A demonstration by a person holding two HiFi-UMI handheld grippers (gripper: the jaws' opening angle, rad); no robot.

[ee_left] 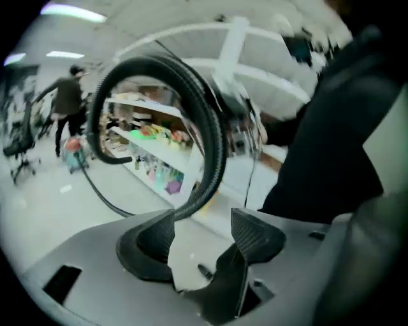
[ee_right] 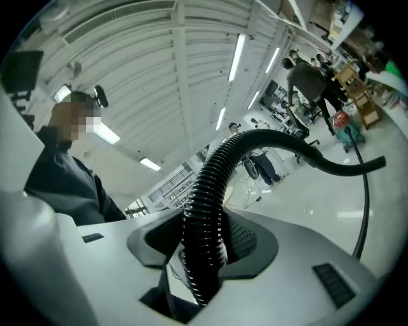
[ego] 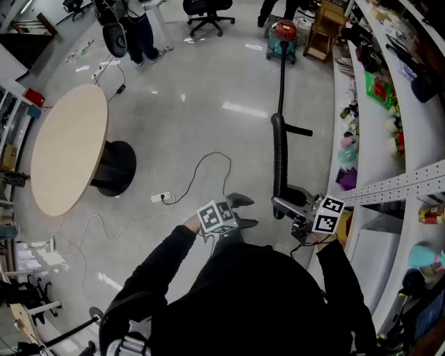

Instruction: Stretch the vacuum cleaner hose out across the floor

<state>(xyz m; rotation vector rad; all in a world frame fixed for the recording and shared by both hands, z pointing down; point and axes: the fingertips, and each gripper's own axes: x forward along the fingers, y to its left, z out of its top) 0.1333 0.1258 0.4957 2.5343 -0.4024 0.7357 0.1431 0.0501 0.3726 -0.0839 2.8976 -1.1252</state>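
Observation:
A red and green vacuum cleaner (ego: 284, 38) stands far off on the pale floor. Its black tube runs toward me and turns into a ribbed hose (ego: 279, 153) that ends in my right gripper (ego: 281, 208). In the right gripper view the hose (ee_right: 210, 191) passes between the pads, and the right gripper (ee_right: 204, 245) is shut on it. My left gripper (ego: 245, 212) hovers just left of it, open with nothing between its jaws. In the left gripper view the left gripper (ee_left: 203, 216) faces the hose (ee_left: 207, 127), which arcs in a loop beyond its jaws.
A round wooden table (ego: 69, 149) on a black foot stands at the left. A white power strip (ego: 161, 197) with thin cables lies on the floor near me. Stocked white shelves (ego: 389, 104) line the right side. A person (ego: 139, 35), an office chair (ego: 208, 10) and a wooden stool (ego: 321, 31) are at the back.

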